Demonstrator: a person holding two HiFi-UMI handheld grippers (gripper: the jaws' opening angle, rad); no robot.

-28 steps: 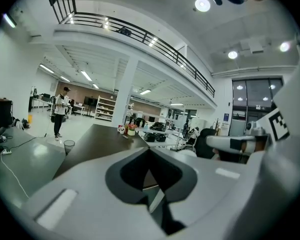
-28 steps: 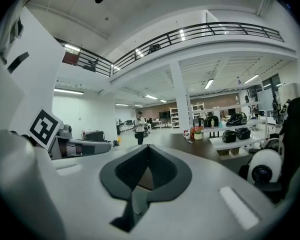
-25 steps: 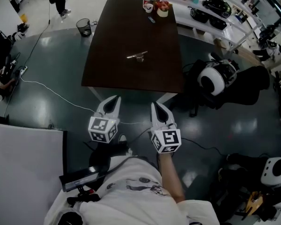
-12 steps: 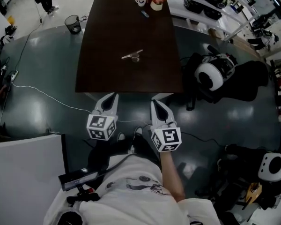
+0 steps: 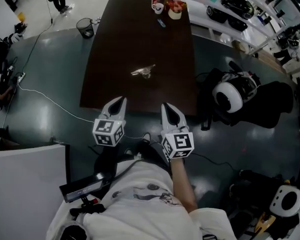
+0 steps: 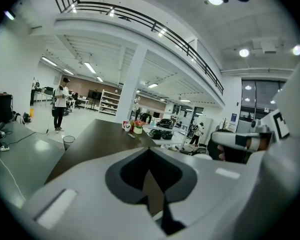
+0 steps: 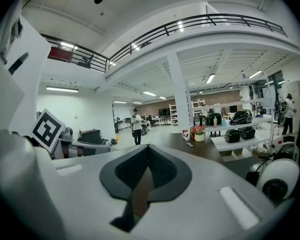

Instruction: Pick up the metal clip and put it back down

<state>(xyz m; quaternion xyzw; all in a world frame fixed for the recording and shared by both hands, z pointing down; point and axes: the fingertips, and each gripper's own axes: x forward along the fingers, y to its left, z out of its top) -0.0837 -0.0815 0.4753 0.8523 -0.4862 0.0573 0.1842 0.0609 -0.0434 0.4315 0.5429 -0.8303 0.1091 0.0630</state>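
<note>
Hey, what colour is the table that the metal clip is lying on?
Dark brown; the table under the metal clip shows best in the head view.

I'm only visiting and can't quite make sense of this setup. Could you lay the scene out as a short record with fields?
setting: large open workspace with a dark table
metal clip: lying near the middle of the table, nothing touching it
left gripper: shut, empty, by the table's near edge
right gripper: shut, empty, beside the left one, well short of the clip
far end of table: mug and potted flowers
floor: wastebasket off the table's far left corner
</note>
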